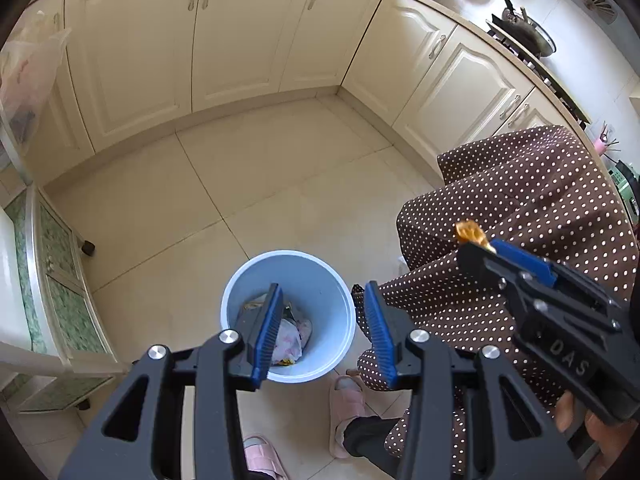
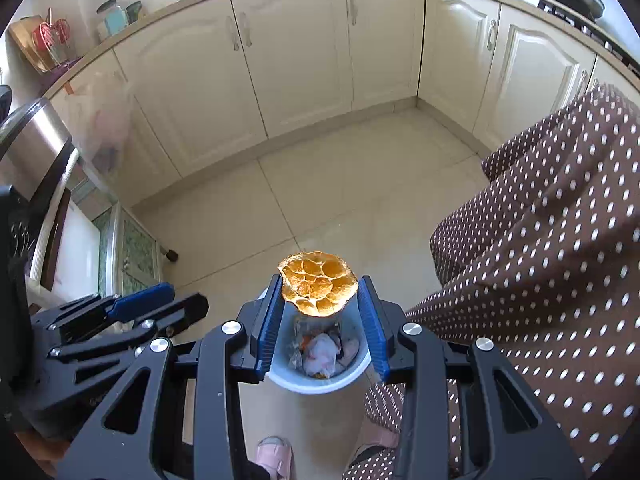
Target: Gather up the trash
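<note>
A light blue bin (image 1: pixel 240 280) stands on the tiled floor with crumpled wrappers and paper (image 1: pixel 290 338) in it. My left gripper (image 1: pixel 322 286) hangs over the bin, open, with nothing between its blue pads. In the left wrist view my right gripper (image 1: pixel 478 245) sits higher on the right, with a dried orange peel (image 1: pixel 470 232) at its tip. The right wrist view shows my right gripper (image 2: pixel 320 280) shut on that curled peel (image 2: pixel 318 288), directly above the bin (image 2: pixel 316 389). The left gripper (image 2: pixel 186 298) appears at the left of that view.
Cream cabinets (image 1: pixel 224 40) line the back and right walls. A person's brown polka-dot garment (image 1: pixel 520 208) fills the right side, with pink slippers (image 1: pixel 346 404) by the bin. A wheeled cart (image 1: pixel 60 280) stands left. A pan (image 1: pixel 524 28) sits on the stove.
</note>
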### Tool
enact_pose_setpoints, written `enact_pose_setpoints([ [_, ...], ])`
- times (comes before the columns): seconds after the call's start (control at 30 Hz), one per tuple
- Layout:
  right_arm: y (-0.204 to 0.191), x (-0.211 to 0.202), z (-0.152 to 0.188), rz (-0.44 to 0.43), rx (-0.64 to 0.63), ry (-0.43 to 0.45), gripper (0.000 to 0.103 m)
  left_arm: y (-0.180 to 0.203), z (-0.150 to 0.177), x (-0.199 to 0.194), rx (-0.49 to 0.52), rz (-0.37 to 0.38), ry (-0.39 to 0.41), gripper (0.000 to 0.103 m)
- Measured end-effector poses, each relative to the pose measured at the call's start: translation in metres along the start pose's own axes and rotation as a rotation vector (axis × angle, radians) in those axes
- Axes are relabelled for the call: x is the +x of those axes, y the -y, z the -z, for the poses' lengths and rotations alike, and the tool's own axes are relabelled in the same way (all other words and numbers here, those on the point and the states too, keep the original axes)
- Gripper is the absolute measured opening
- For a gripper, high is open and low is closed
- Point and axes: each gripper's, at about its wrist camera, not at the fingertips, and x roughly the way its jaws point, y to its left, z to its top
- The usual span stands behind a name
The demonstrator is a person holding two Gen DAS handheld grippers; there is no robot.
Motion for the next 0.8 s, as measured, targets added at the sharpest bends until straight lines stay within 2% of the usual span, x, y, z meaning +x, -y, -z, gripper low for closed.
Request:
enact_pose_setpoints([
  [0.1,-0.003,-0.01,-0.005,0.019,-0.013,0.035,0.044,0.005,-0.003,-0.01,0.009,0.01,0.016,0.041],
  [0.27,-0.001,-0.037,-0.004,0.053,-0.033,0.08,0.045,0.02,-0.007,-0.032,0.072,0.001,0.044,0.041],
  [0.37,0.001,-0.068,0.001,0.079,-0.039,0.118,0.048,0.033,-0.004,-0.059,0.093,0.035,0.077,0.041],
  [0.4,0.002,-0.085,0.005,0.103,-0.046,0.142,0.049,0.037,-0.003,-0.068,0.105,0.043,0.088,0.043],
  [0.47,0.005,-0.112,0.013,0.124,-0.05,0.179,0.052,0.049,0.0,-0.088,0.136,0.035,0.115,0.056],
  [0.6,0.011,-0.16,0.03,0.162,-0.038,0.231,0.054,0.078,0.009,-0.13,0.206,0.043,0.177,0.059],
  [0.67,0.014,-0.185,0.041,0.183,-0.031,0.259,0.06,0.093,0.018,-0.152,0.228,0.053,0.207,0.067],
  [0.8,0.021,-0.24,0.067,0.24,-0.022,0.325,0.07,0.121,0.037,-0.194,0.274,0.066,0.271,0.072],
])
